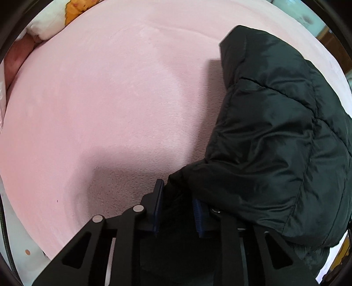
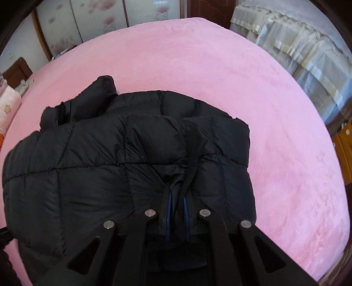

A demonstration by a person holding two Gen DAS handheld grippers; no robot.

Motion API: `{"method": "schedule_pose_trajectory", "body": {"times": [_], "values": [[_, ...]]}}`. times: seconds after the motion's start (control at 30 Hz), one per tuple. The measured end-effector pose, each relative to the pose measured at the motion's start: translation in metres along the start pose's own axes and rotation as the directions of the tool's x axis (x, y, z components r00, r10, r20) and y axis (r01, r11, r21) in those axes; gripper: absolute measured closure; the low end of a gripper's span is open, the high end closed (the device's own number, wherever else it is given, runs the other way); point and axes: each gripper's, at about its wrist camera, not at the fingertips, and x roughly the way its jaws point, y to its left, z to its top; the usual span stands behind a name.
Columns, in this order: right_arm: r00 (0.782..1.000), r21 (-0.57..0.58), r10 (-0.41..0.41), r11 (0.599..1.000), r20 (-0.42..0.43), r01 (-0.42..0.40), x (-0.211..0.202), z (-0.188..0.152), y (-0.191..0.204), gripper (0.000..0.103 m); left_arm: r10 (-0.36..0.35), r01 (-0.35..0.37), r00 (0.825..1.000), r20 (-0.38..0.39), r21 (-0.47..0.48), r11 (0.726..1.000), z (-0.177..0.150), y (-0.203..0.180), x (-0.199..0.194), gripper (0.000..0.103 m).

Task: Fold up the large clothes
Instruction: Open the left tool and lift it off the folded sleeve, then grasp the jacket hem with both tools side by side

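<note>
1. The black puffer jacket [image 2: 132, 158] lies on the pink bed cover [image 2: 220, 66], near the edge closest to the cameras, already doubled over itself, with a sleeve or collar roll poking out at its far left.
2. The right gripper [image 2: 177, 198] is clenched on a gathered bunch of the jacket's near edge; fabric and a dark strap are squeezed tight between its blue pads.
3. The left gripper [image 1: 178, 198] points straight down at the jacket's corner [image 1: 176, 182]. Dark fabric sits between its blue pads [image 1: 199, 213] and the gap is narrow, so it looks to be grasping that corner, though the bite seems shallow.
4. Risk: the slick, puffy shell could slip out of the left grip if lifted, since only a corner is caught. The fold would then spring open, as the padding resists creasing.
5. Risk: the right grip holds a bunched wad rather than a flat edge, so pulling may drag the whole stack askew across the cover.
6. The right wrist view shows the stacked layers and the quilting from the front, plus wardrobe doors [image 2: 99, 19] and a curtain [image 2: 297, 44]. The left wrist view alone shows the jacket's side profile, the bare cover beside it and a pillow [image 1: 50, 24] at the bed's far corner.
</note>
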Motion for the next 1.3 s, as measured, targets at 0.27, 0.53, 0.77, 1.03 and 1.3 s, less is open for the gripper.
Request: {"method": "schedule_pose_trajectory", "body": {"times": [0.27, 0.53, 0.77, 1.03, 1.3], "values": [[0.998, 0.046, -0.001, 0.999, -0.065, 0.004, 0.008, 0.004, -0.004, 0.084, -0.005, -0.001, 0.999, -0.051, -0.116, 0.993, 0.003, 0.015, 0.0, 0.079], [0.998, 0.028, -0.041, 0.999, -0.038, 0.042, -0.027, 0.013, -0.008, 0.079, 0.008, -0.01, 0.996, 0.086, 0.019, 1.0, -0.004, 0.007, -0.068, 0.045], [0.983, 0.02, 0.052, 0.998, 0.176, -0.056, -0.089, 0.017, 0.02, 0.079, -0.077, 0.05, 0.956, 0.285, 0.099, 0.994, 0.011, -0.028, -0.138, 0.045], [0.942, -0.19, 0.306, 0.941, 0.137, -0.279, -0.071, 0.019, 0.123, 0.079, -0.229, 0.163, 0.936, 0.266, 0.248, 0.955, 0.039, -0.13, -0.112, 0.045], [0.972, -0.229, 0.225, 0.952, 0.072, -0.204, -0.001, 0.026, 0.151, 0.08, -0.201, 0.108, 0.941, 0.272, 0.319, 0.941, 0.052, -0.166, -0.054, 0.045]]}}
